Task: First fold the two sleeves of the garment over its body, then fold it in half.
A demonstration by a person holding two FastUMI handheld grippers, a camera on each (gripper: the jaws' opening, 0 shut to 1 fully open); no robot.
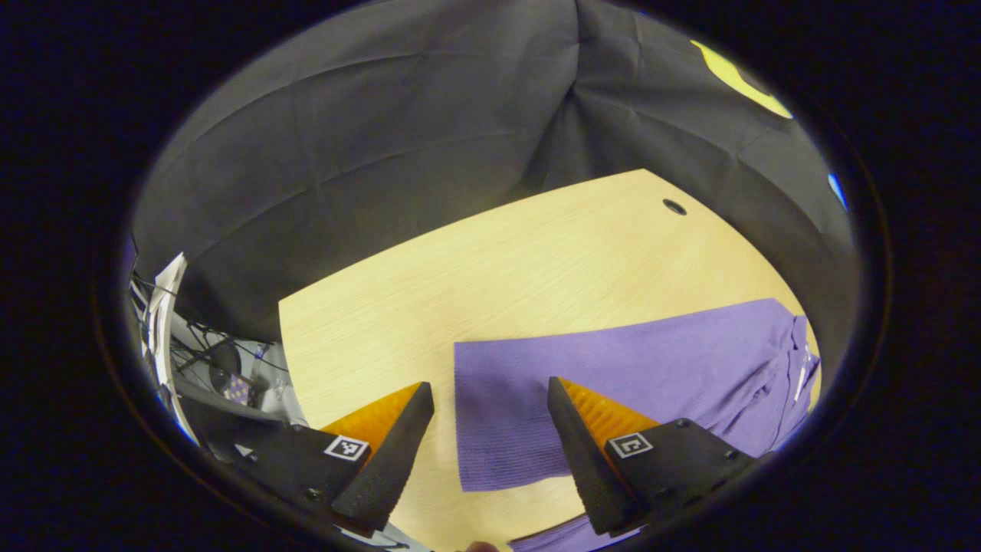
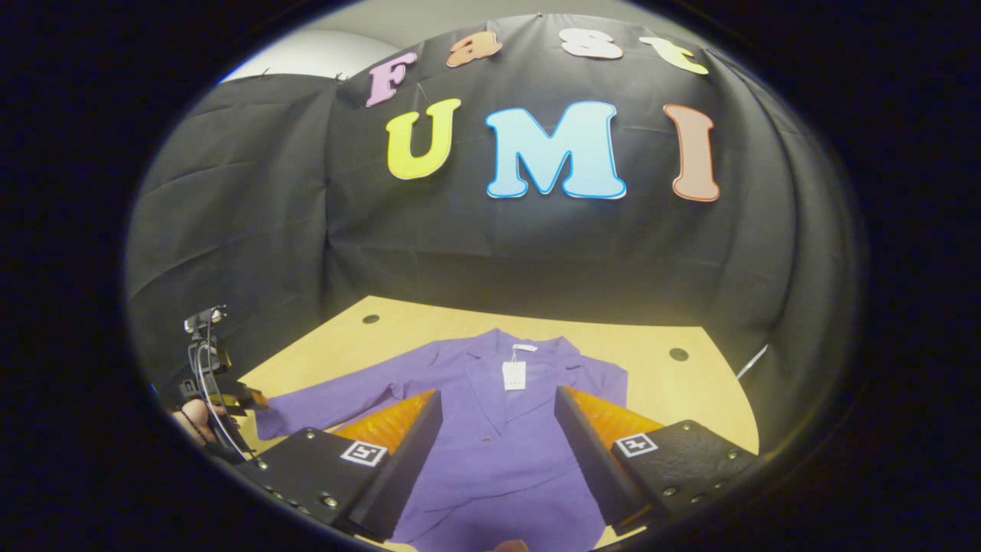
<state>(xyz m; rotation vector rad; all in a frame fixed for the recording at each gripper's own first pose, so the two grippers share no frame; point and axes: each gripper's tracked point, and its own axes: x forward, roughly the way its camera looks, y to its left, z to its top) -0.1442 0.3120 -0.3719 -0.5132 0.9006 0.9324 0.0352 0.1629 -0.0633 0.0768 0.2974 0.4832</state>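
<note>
A purple jacket [image 2: 490,460] lies flat on the wooden table [image 2: 674,391], collar at the far side with a white tag [image 2: 513,376] on it. One sleeve [image 2: 329,410] stretches out to the left in the right gripper view. In the left gripper view that sleeve [image 1: 613,368] runs across the table and ends in a straight cuff edge. My left gripper [image 1: 489,385] is open just above the cuff end, nothing between its fingers. My right gripper [image 2: 498,391] is open over the jacket's front. The left gripper [image 2: 247,400], held by a hand, sits by the sleeve's end.
The table [image 1: 498,276] has bare wood beyond the sleeve and small round holes [image 1: 674,207] [image 2: 678,354] near its far edge. Cables and equipment [image 1: 214,360] lie past the table's left edge. Black cloth walls close in the booth.
</note>
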